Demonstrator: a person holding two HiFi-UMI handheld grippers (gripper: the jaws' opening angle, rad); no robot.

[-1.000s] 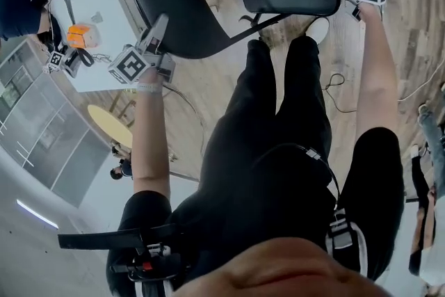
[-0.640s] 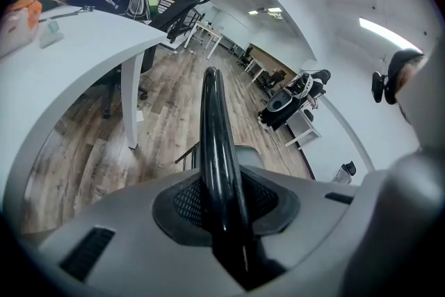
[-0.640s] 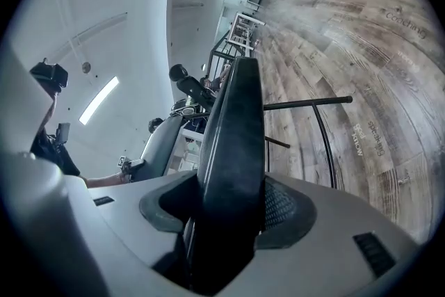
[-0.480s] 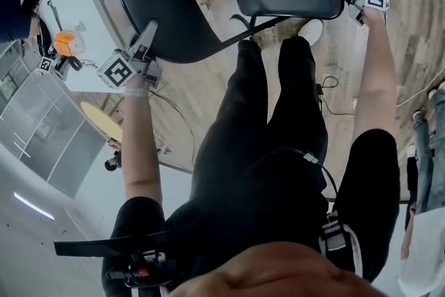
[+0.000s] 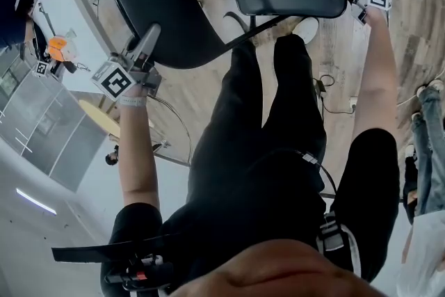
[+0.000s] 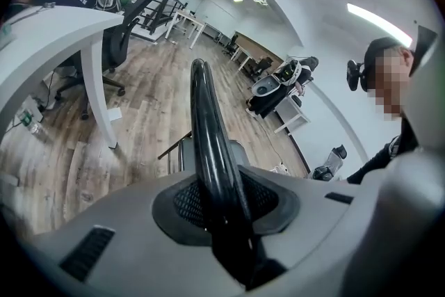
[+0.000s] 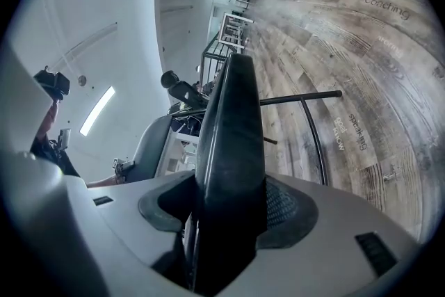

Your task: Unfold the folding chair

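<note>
left fingers: the left gripper [image 6: 217, 209] is nearly closed, its pads clamped on a thin, glossy black backrest tube [image 6: 203, 115] that runs straight out ahead of the fingertips.
right fingers: the right gripper [image 7: 229, 215] stands much wider, its pads pressed on the thick rim of the seat pad [image 7: 233, 115], nothing else between them.
the chair: the folding chair [image 5: 156, 7] hangs between the two grips, backrest ahead of the left fingers, seat ahead of the right, and looks partly opened, not yet set down.
slip risk: that tube is round and slick, so i reckon it could roll or slide in the left pads as the halves spread.
seat risk: the right grip bites the rim only; a hard pull could peel it off.
beyond the fingers: a white desk [image 6: 66, 28] is near the left side, and the person's shoe [image 5: 306, 29] sits just under the frame, so a swinging chair could strike either.
</note>
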